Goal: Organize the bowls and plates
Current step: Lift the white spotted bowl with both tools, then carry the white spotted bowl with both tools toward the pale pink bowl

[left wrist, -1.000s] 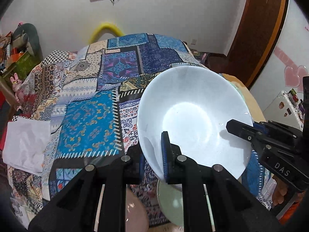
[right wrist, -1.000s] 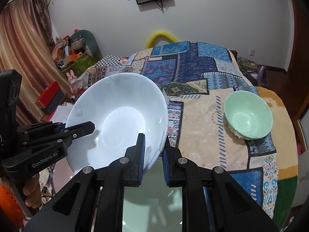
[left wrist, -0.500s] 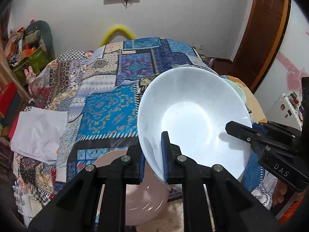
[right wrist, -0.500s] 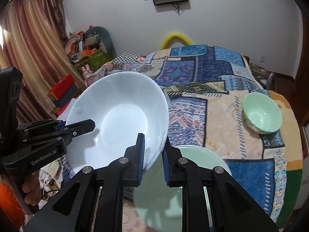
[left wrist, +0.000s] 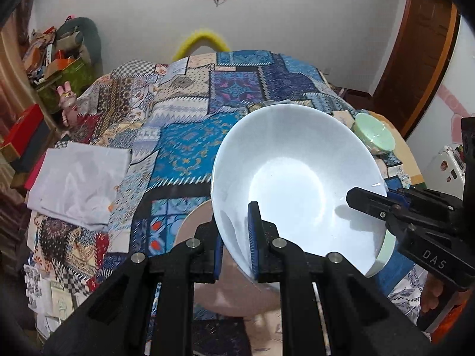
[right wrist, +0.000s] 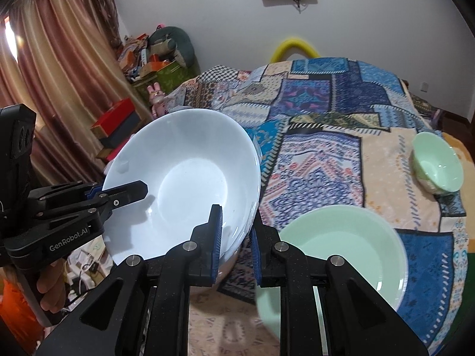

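Observation:
A large white bowl (left wrist: 297, 178) is held in the air, tilted, over the patchwork-covered table. My left gripper (left wrist: 236, 246) is shut on its near rim, and my right gripper (right wrist: 236, 243) is shut on the opposite rim of the same bowl (right wrist: 184, 190). Each gripper shows in the other's view: the right one (left wrist: 368, 204) and the left one (right wrist: 127, 192). Below lie a pink plate (left wrist: 237, 293) and a pale green plate (right wrist: 347, 252). A small green bowl (right wrist: 438, 163) stands at the right, also in the left wrist view (left wrist: 375, 136).
A patchwork cloth (left wrist: 190, 136) covers the table. A folded white cloth (left wrist: 80, 178) lies at its left edge. Boxes and clutter (right wrist: 127, 124) stand by the curtain on the left. A wooden door (left wrist: 415, 59) is at the far right.
Both grippers have lifted the white bowl and carried it to the left. The pink plate, the green plate and the small green bowl have come further into view beneath and beside it.

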Action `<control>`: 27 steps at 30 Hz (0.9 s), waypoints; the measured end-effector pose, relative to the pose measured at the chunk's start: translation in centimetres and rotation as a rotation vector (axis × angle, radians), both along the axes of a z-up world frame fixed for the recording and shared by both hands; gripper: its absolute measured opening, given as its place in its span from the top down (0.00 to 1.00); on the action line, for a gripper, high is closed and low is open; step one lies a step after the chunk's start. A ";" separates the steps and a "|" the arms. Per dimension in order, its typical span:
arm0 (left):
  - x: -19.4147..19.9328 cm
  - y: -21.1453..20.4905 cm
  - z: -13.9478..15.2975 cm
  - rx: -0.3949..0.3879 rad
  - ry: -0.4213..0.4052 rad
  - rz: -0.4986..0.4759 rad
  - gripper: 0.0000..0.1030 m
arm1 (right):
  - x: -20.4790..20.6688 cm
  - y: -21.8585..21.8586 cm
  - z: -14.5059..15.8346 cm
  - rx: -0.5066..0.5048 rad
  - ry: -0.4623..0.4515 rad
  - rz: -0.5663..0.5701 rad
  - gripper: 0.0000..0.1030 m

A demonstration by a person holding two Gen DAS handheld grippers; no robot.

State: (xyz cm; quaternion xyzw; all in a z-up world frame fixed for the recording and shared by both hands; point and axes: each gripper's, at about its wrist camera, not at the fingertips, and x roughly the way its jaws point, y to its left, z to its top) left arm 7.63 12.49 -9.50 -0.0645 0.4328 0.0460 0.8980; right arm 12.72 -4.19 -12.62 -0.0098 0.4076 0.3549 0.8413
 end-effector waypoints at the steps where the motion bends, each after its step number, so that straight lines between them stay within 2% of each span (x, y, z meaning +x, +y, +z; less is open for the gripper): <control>1: -0.2 0.3 -0.3 -0.001 0.007 0.004 0.86 | -0.1 0.4 -0.3 0.000 0.006 0.007 0.85; 20: -0.9 4.1 -6.5 -0.063 0.129 0.037 0.86 | -0.9 3.9 -4.7 -0.063 0.112 0.058 0.84; 27: -0.7 4.2 -8.1 -0.056 0.165 0.026 0.86 | -1.0 4.4 -6.0 -0.095 0.144 0.075 0.84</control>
